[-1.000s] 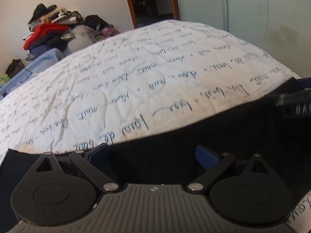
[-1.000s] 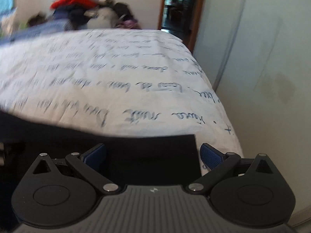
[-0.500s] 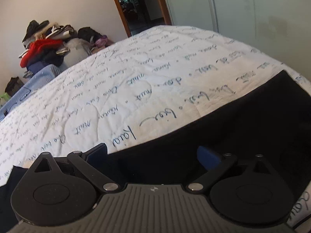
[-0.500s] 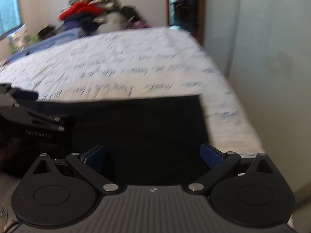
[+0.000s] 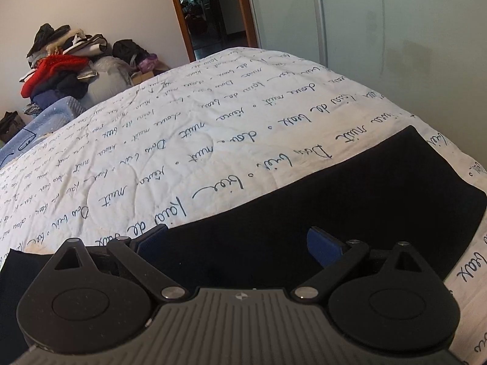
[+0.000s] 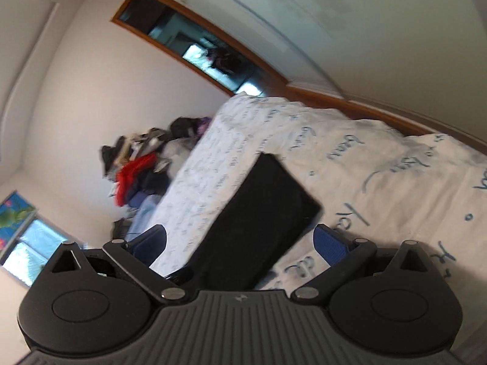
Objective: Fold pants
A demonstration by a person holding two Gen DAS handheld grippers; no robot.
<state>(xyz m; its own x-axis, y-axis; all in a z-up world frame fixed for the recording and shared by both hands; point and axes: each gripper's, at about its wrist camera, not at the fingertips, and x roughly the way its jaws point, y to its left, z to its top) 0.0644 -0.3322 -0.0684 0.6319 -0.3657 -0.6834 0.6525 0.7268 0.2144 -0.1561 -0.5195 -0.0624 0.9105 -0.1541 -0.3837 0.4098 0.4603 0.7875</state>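
The black pants [image 5: 350,200] lie flat in a long folded band on the white bedspread [image 5: 182,140] with blue handwriting print. In the left wrist view my left gripper [image 5: 237,240] is open just above the pants, its blue pads [image 5: 322,243] spread apart with nothing between them. In the right wrist view, which is rolled sideways, the pants [image 6: 258,222] show as a dark rectangle on the bed. My right gripper [image 6: 240,243] is open above them and holds nothing.
A pile of clothes [image 5: 61,70] with a red garment lies beyond the bed's far left corner, beside a blue blanket [image 5: 39,124]. An open doorway [image 5: 210,12] and a pale wardrobe wall [image 5: 395,30] stand behind the bed. A window [image 6: 27,243] shows in the right view.
My right gripper has lifted back from the pants and rolled sideways, leaving the left view. My left gripper has risen a little and stays open over the pants, which lie still.
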